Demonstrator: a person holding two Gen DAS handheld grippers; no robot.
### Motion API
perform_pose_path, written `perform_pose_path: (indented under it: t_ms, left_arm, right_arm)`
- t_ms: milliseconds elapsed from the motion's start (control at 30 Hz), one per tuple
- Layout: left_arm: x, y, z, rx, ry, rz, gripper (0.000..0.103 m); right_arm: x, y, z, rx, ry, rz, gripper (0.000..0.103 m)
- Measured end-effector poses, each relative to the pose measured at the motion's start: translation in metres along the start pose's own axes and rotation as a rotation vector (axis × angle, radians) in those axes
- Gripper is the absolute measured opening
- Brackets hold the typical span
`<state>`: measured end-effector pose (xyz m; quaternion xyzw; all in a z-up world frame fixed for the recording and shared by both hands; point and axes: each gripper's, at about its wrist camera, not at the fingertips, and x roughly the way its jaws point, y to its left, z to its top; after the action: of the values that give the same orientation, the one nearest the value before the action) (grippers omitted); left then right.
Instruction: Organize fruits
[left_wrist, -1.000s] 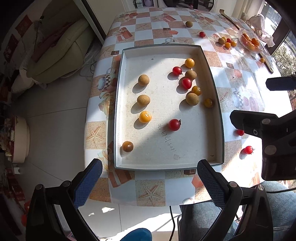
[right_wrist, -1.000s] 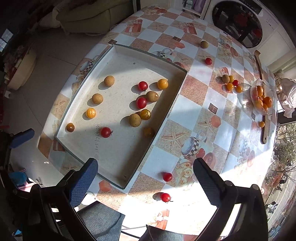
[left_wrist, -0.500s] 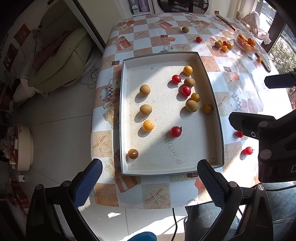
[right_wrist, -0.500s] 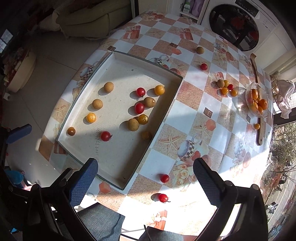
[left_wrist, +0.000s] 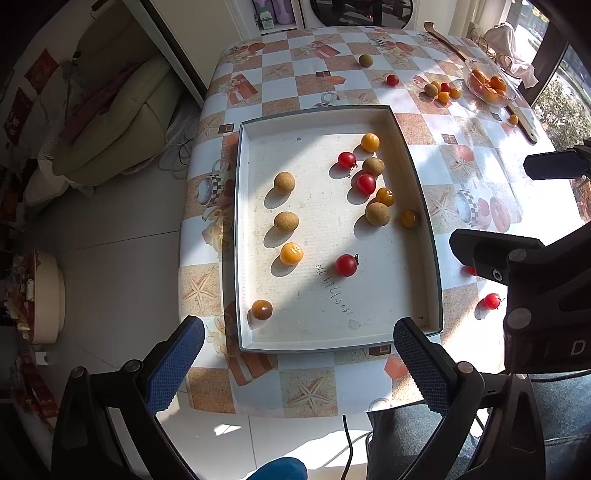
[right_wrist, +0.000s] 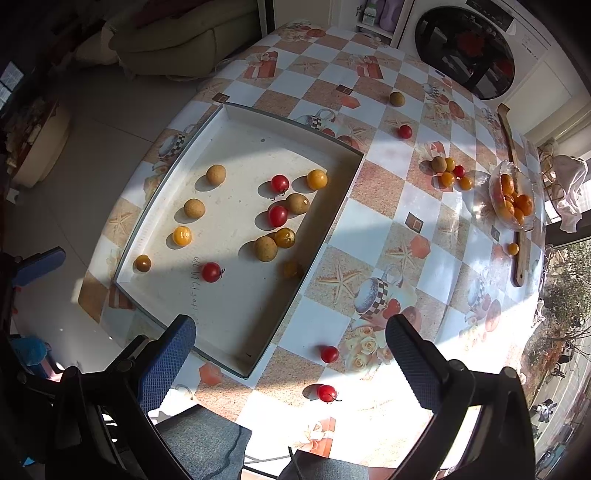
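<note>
A white tray (left_wrist: 325, 332) (right_wrist: 236, 354) lies on the checked tablecloth and holds several red tomatoes, yellow-orange tomatoes and brown round fruits. A red tomato (left_wrist: 346, 265) (right_wrist: 211, 272) sits near the tray's middle. Two red tomatoes (right_wrist: 329, 354) (right_wrist: 327, 392) lie on the cloth beside the tray's near right corner; one shows in the left wrist view (left_wrist: 491, 301). My left gripper (left_wrist: 295, 365) is open and empty, high above the tray's near edge. My right gripper (right_wrist: 291, 362) is open and empty, above the two loose tomatoes.
A glass bowl of oranges (right_wrist: 513, 201) (left_wrist: 489, 85) stands at the far right beside a wooden stick (right_wrist: 517, 206). A small cluster of fruits (right_wrist: 448, 171) (left_wrist: 441, 91), a lone red tomato (right_wrist: 405, 131) and a brown fruit (right_wrist: 396, 98) lie beyond the tray. The table edge drops off near me.
Both grippers have risen and pulled back, so the tray and table look smaller. No fruit has moved. Both stay open.
</note>
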<state>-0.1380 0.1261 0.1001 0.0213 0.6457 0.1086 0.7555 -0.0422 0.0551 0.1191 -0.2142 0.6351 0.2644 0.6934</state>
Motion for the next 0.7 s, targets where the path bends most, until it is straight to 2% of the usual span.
perform_pose_path:
  t_ms: [700]
  left_arm:
    - [-0.0028, -0.0049, 0.0007, 0.025, -0.01, -0.007, 0.103]
  right_arm:
    - [0.0002, 0.0019, -0.0007, 0.003, 0.0, 0.0, 0.103]
